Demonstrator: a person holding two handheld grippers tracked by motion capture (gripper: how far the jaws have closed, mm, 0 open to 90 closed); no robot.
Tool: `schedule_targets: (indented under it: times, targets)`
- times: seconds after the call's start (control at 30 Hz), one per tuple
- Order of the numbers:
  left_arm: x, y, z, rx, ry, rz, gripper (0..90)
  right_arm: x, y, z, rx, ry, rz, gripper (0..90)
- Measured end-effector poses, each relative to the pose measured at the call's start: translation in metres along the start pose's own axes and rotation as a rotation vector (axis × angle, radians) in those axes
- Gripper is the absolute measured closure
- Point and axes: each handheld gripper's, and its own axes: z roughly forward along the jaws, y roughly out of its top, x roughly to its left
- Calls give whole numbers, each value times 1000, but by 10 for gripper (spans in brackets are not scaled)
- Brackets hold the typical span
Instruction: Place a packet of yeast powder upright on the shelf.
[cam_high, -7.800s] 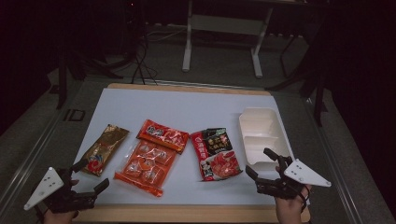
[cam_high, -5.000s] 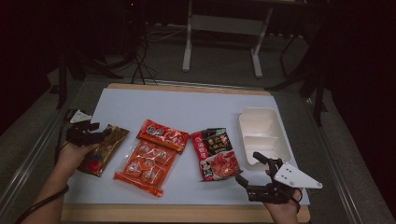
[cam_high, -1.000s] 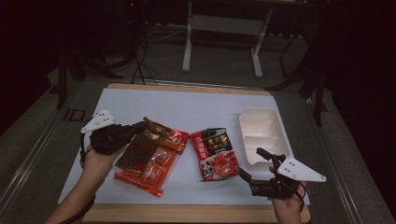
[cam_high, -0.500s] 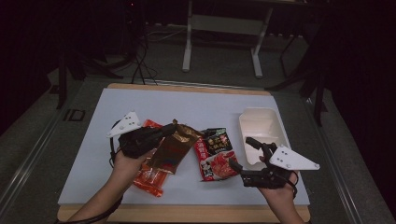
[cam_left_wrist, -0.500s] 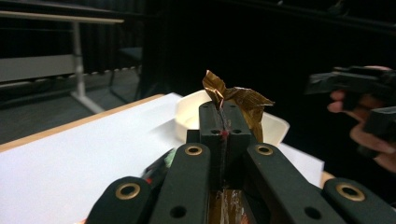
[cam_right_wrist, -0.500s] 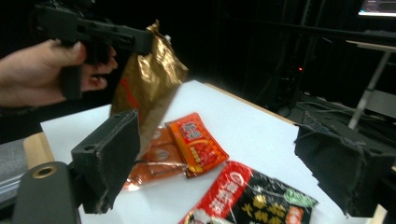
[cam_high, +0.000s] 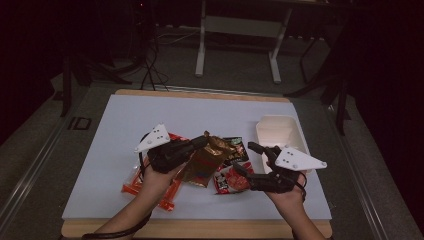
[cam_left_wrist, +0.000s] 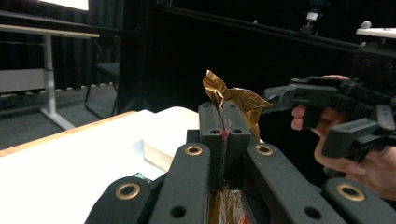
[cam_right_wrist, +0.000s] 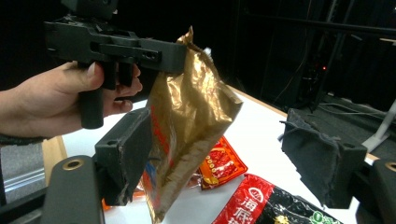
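Clamping the top edge of a gold snack packet (cam_high: 206, 159), the left gripper (cam_high: 196, 144) holds it hanging above the white table (cam_high: 115, 125), over the red snack packs (cam_high: 135, 184) lying there. The right gripper (cam_high: 247, 159) faces it; its jaws have just been closing, and they stand apart on either side of the packet's lower half without pressing it. Beside the right hand (cam_high: 287, 192) sits a white lunch box (cam_high: 277, 131).
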Motion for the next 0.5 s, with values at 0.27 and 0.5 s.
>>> schedule_targets:
  times: [0.27, 0.5]
  targets:
    - [-10, -2, 11, -31, -40, 3, 900, -7, 3, 8, 18, 28, 18, 396]
    - [-12, -3, 12, -69, -62, -5, 900, -12, 8, 11, 25, 100, 58, 635]
